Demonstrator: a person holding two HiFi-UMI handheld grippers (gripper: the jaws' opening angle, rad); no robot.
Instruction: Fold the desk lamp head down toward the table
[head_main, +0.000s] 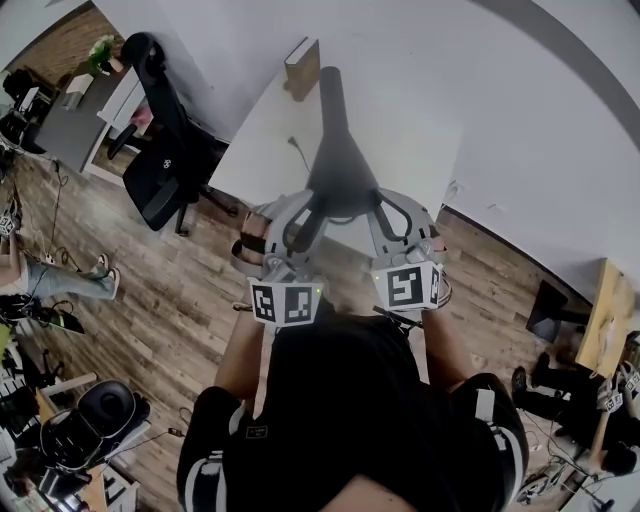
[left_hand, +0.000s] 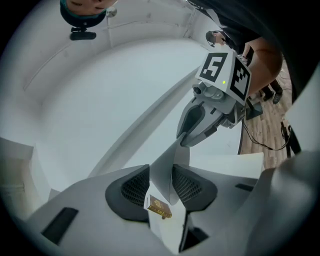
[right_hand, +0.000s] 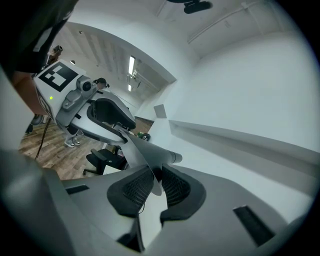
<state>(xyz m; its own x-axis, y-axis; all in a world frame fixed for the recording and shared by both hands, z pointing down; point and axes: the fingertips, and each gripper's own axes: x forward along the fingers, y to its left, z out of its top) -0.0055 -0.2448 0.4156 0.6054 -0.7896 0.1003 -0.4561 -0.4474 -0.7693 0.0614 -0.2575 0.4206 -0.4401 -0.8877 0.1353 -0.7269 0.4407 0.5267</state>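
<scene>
From the head view, the dark grey desk lamp head (head_main: 338, 165) hangs over the white table (head_main: 265, 140), wide near me and narrowing to its arm farther off. My left gripper (head_main: 292, 228) is at the head's near left edge. In the left gripper view the thin lamp head (left_hand: 167, 172) stands between the pads (left_hand: 135, 189); the left pad is clear of it, so the jaws are open. My right gripper (head_main: 386, 216) holds the near right edge. In the right gripper view its pads (right_hand: 172, 186) pinch the lamp head (right_hand: 145, 157).
A brown book (head_main: 301, 68) stands at the table's far edge by the white wall, and also shows as the book (left_hand: 160, 208) past the left jaws. A thin cable (head_main: 298, 152) lies on the table. A black office chair (head_main: 165, 150) stands left of the table on wood floor.
</scene>
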